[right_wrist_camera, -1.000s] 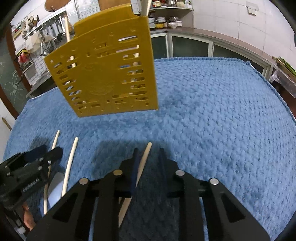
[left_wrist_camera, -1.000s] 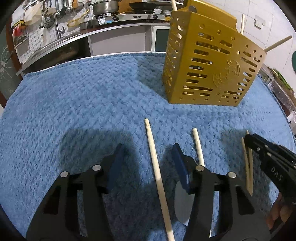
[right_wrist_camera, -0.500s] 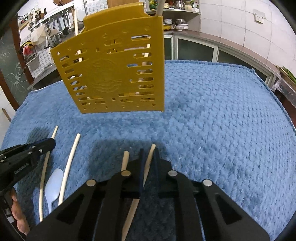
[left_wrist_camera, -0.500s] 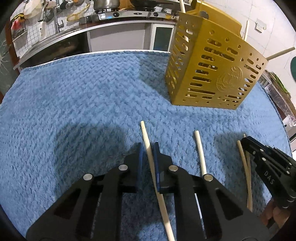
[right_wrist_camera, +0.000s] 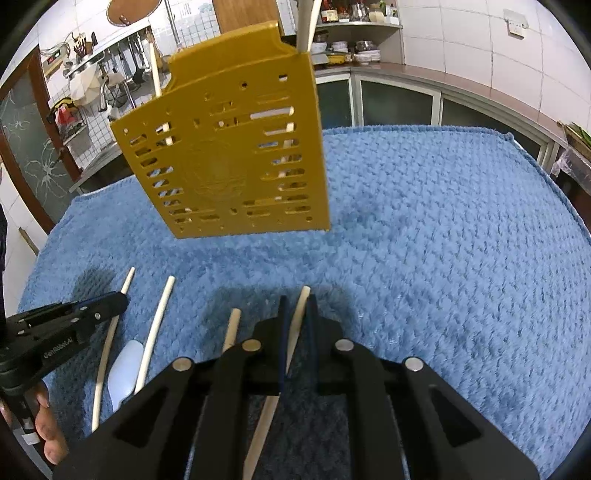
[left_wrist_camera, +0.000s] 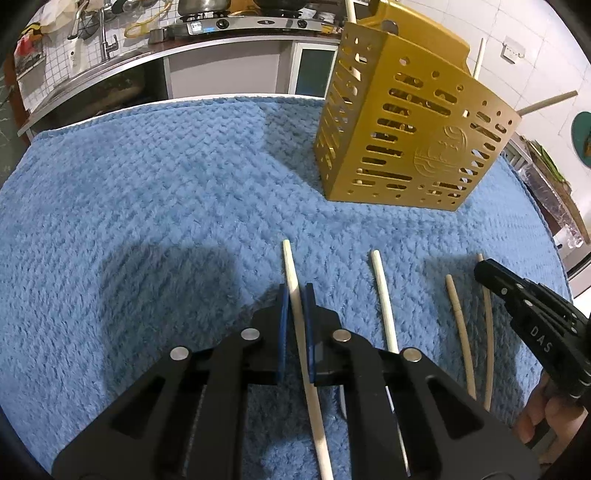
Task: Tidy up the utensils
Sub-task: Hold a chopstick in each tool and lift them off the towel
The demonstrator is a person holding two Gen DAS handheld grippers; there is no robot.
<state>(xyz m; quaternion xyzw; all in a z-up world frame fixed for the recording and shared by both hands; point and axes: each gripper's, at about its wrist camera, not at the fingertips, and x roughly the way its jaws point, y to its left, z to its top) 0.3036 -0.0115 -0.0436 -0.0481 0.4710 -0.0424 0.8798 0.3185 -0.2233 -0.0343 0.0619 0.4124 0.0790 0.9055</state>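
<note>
In the left wrist view my left gripper (left_wrist_camera: 294, 292) is shut on a long pale chopstick (left_wrist_camera: 290, 258) that lies on the blue towel (left_wrist_camera: 147, 206). My right gripper (right_wrist_camera: 298, 301) is shut on another pale chopstick (right_wrist_camera: 303, 295), whose tip pokes out past the pads. Each gripper shows in the other's view: the right gripper (left_wrist_camera: 482, 267) at the far right, the left gripper (right_wrist_camera: 123, 297) at the far left. A gold slotted utensil holder (left_wrist_camera: 406, 129) (right_wrist_camera: 229, 155) stands upright beyond them, with several sticks in it.
Loose chopsticks (left_wrist_camera: 384, 295) (left_wrist_camera: 460, 332) (right_wrist_camera: 155, 332) (right_wrist_camera: 231, 332) lie between the two grippers, and a white spoon (right_wrist_camera: 125, 365) lies beside them. A kitchen counter with a stove (left_wrist_camera: 240, 26) runs behind the table. A person's fingers (right_wrist_camera: 48, 435) show at the lower left.
Both grippers went from open around their chopsticks to shut on them. The holder now looks a little farther away in both views.
</note>
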